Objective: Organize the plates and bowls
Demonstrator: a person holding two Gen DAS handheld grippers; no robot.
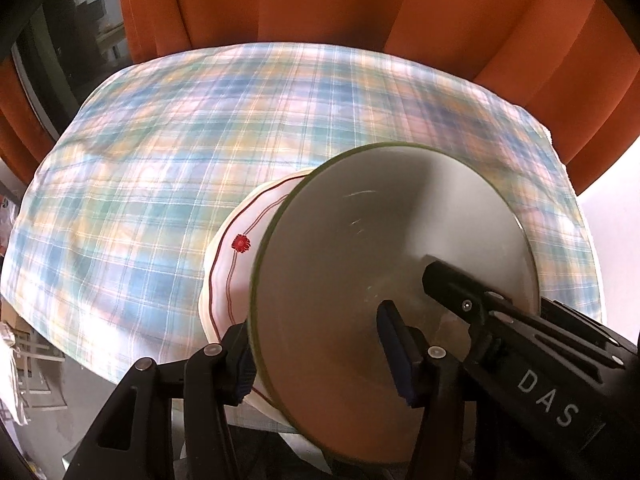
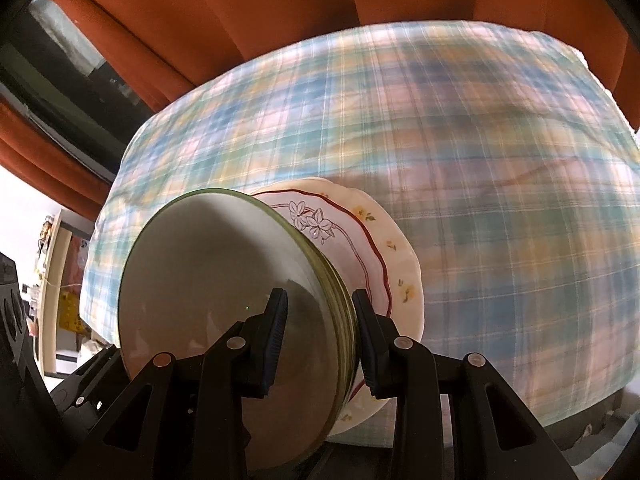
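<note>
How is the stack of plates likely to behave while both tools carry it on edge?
The stack of plates looks glazed and rigid, so probably slippery and fragile. Held on edge by the left tool and right tool, plates could slide apart.

The checked cloth (image 1: 200, 128) is motion-blurred in both views. The green-rimmed plates (image 2: 224, 280) hide most of the flowered plates (image 2: 384, 248) beneath them.

Three stacked plates: green-rimmed plate (image 2: 208, 280), red-lined plate (image 2: 340, 232), yellow-flowered plate (image 2: 400, 264).
</note>
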